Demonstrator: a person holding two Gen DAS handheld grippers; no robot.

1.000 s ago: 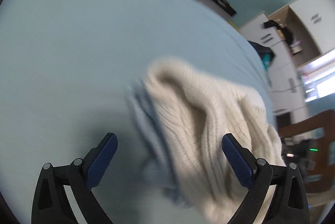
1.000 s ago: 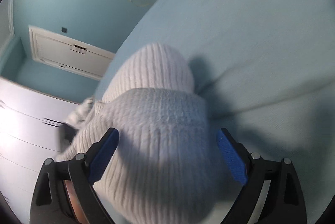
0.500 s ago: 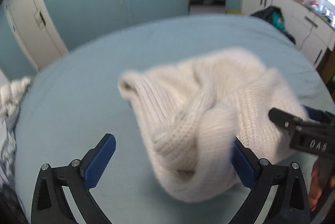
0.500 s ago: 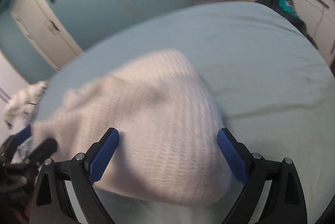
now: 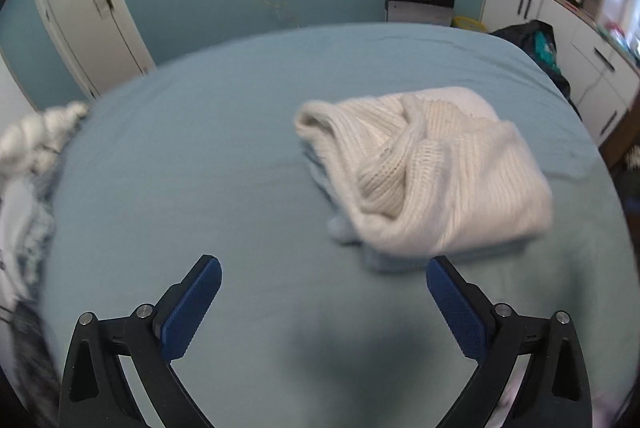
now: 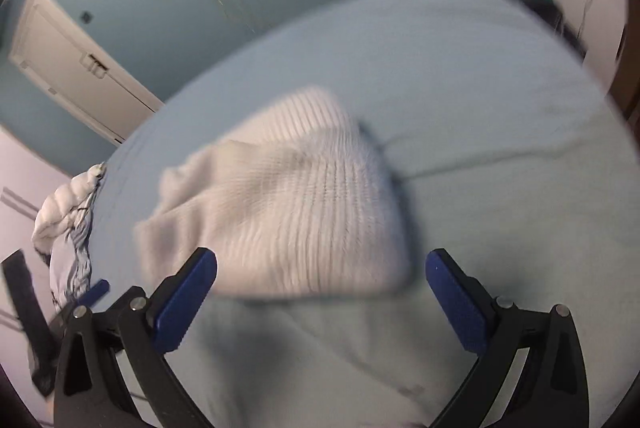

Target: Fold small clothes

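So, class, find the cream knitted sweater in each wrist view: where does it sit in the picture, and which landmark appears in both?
Left wrist view: the cream knitted sweater lies right of centre on the blue bed, beyond the open left gripper.
Right wrist view: it sits centre-left, blurred, just past the open right gripper.
Shared landmark: the white door at upper left.

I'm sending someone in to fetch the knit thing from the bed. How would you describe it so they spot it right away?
Start at the wide bed with the light blue sheet. Right of the middle lies a cream ribbed knit sweater, folded into a thick bundle, on top of a pale blue garment. The white and dark patterned bedding is bunched at the left edge; the sweater is plain cream and chunky.
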